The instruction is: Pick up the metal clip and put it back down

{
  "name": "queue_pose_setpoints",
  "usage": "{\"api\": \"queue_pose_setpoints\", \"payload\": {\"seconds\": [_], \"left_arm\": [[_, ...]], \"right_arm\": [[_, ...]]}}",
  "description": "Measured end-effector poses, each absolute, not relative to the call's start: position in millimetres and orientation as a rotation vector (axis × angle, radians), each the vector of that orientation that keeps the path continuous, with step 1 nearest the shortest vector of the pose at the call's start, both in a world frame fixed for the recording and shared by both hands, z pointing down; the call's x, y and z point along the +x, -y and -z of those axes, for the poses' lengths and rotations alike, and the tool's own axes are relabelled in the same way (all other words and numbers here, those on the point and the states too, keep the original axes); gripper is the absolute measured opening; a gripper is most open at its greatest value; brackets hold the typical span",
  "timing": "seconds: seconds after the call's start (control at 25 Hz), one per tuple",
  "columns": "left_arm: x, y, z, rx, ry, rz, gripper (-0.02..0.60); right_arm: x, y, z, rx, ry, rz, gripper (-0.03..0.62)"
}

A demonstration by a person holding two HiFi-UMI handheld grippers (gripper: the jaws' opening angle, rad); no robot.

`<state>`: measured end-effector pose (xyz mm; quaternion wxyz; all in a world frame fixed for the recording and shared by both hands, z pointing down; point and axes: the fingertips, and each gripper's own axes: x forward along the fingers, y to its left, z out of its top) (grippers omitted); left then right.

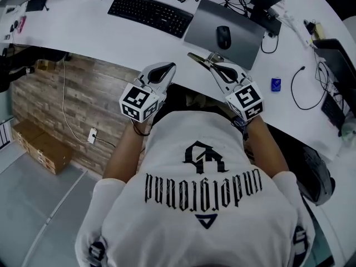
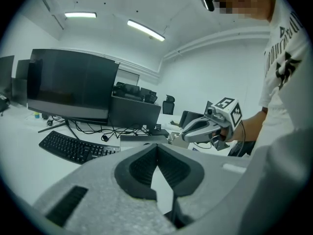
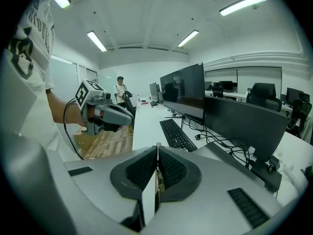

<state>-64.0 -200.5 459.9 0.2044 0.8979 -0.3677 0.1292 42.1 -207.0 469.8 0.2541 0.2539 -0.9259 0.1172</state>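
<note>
My right gripper (image 1: pixel 214 62) hangs above the near edge of the white desk (image 1: pixel 83 26), shut on the metal clip (image 1: pixel 198 60), whose shiny end sticks out up and to the left. In the right gripper view the clip (image 3: pixel 155 182) shows as a thin plate squeezed between the dark pads. My left gripper (image 1: pixel 165 70) is held beside it on the left, off the desk edge, jaws shut with nothing between them. From the left gripper view the right gripper (image 2: pixel 198 129) with the clip (image 2: pixel 174 136) is seen in the air. The right gripper view shows the left gripper (image 3: pixel 116 114).
A black keyboard (image 1: pixel 150 13) lies at the back of the desk. A mouse (image 1: pixel 223 36) rests on a grey mat (image 1: pixel 245 43). A small blue item (image 1: pixel 276 84) and cables lie at right. Cardboard boxes (image 1: pixel 41 146) stand on the floor at left. A person (image 3: pixel 120 89) stands far off.
</note>
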Motion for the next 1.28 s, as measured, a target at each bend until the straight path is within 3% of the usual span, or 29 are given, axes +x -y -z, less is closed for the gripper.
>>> {"api": "queue_pose_setpoints", "payload": {"seconds": [1.28], "left_arm": [[-75.5, 226.5, -582.5, 2.373, 0.784, -0.549, 0.012]], "right_arm": [[-2.3, 210.5, -638.0, 0.487, 2.39, -0.578, 0.021]]}}
